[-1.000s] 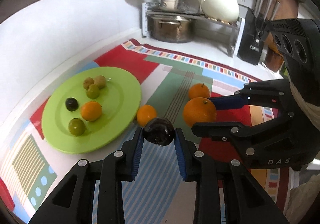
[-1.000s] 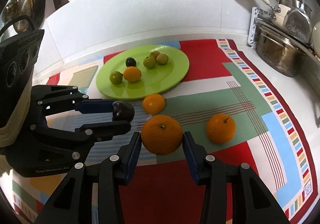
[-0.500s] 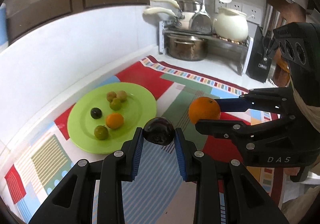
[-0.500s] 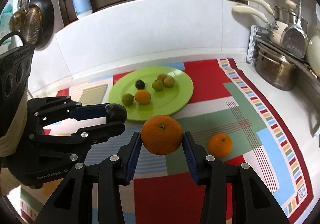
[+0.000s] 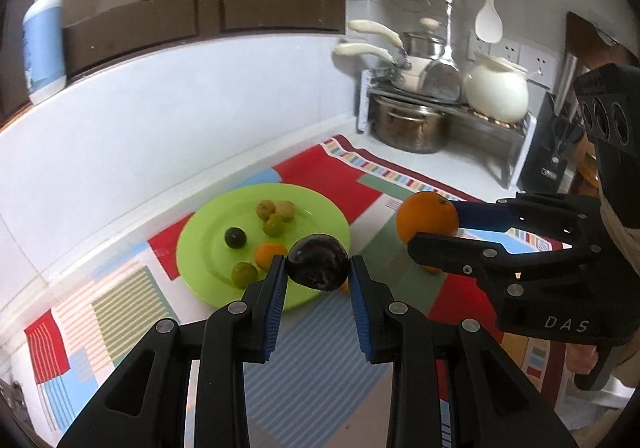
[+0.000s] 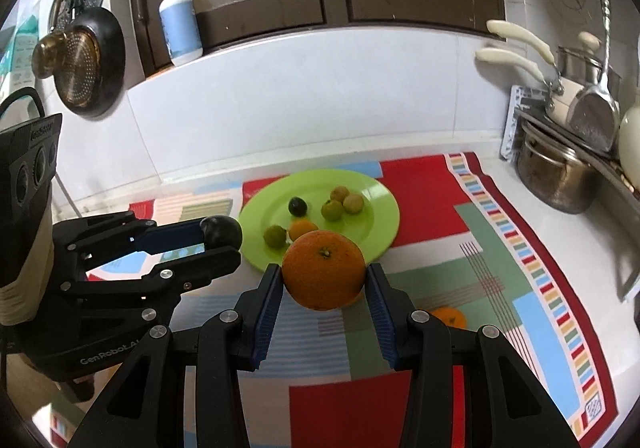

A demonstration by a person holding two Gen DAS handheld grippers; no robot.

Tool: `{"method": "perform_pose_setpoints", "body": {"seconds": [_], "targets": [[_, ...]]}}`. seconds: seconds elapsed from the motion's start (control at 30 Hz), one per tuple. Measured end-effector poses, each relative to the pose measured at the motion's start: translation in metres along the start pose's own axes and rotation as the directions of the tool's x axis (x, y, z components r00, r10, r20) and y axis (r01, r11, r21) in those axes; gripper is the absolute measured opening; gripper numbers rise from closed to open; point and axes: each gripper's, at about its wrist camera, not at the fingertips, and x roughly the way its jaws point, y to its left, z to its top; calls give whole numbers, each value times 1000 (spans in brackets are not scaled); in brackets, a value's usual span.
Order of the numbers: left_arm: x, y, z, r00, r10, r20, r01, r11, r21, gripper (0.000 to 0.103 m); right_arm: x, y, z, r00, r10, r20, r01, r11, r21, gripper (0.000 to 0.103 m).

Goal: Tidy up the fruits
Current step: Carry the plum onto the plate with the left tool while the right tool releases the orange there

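Observation:
My left gripper (image 5: 318, 274) is shut on a dark plum (image 5: 318, 262) and holds it in the air above the near edge of the green plate (image 5: 208, 244). My right gripper (image 6: 324, 280) is shut on a large orange (image 6: 324, 268), also lifted above the mat. The plate (image 6: 380, 208) holds several small fruits: green ones, a small orange one and a dark one (image 6: 298, 206). In the right wrist view the left gripper (image 6: 224, 238) with the plum (image 6: 221, 231) is at the left. In the left wrist view the right gripper (image 5: 432, 228) and orange (image 5: 427, 217) are at the right. Another small orange (image 6: 450, 317) lies on the mat.
A colourful patterned mat (image 6: 532, 268) covers the white counter. A steel pot (image 5: 412, 124), pans and a white teapot (image 5: 496, 92) stand on a rack at the back right. A soap bottle (image 6: 180, 28) stands on the ledge. A white wall runs behind the plate.
Both grippers have risen from the mat with their fruit. The plate and loose oranges now look farther below, and more of the cupboards shows.

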Motion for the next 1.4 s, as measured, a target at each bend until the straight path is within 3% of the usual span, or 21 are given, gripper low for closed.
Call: {"method": "perform_pose_setpoints", "body": {"seconds": [0.7,1.4], "targets": [[22,46,23,995,95,15,-94,993,-66,31,53,5,48,1000,21,1,-21,1000,9,44],[111,86,21,989,22,-144,-43,989,-144,31,142,-20,53,984,10,-176,4,996,84,44]]}}
